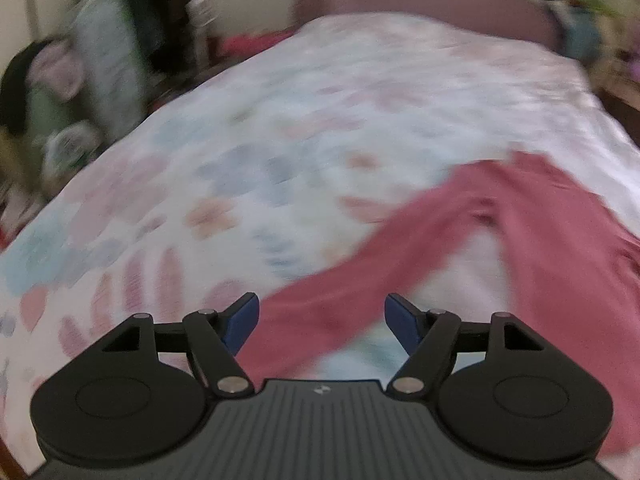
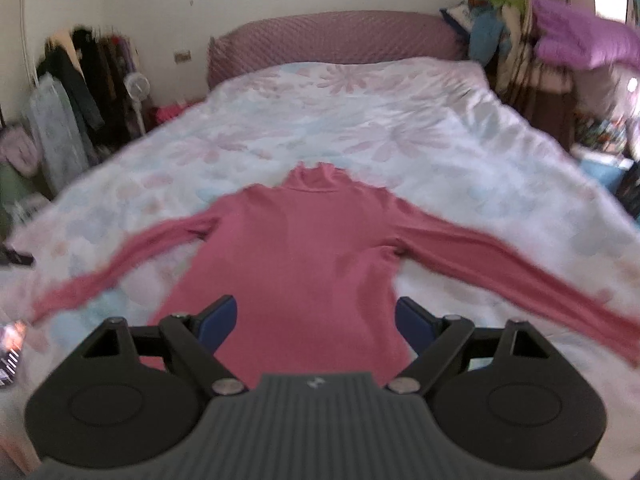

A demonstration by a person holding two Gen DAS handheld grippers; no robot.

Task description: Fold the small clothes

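Right wrist view shows my pink turtleneck [image 2: 304, 248] lying flat on the bed [image 2: 400, 120], sleeves spread. Both my right claw [image 2: 316, 320] and left claw [image 1: 320, 320] gape apart, empty. Soft, light, floppy knit; I'd pinch the near left sleeve [image 1: 320, 300] by its cuff.

1. The left wrist view is smeared throughout; the floral bedspread [image 1: 280, 152] reads only as soft blotches.
2. The pink top [image 1: 520, 240] runs off that picture's right edge (only one sleeve and part of the body show).
3. In the right wrist view the hem of the top hides behind the right gripper [image 2: 316, 322].
4. The clothes rack [image 2: 80, 80] is too blurred to make out.
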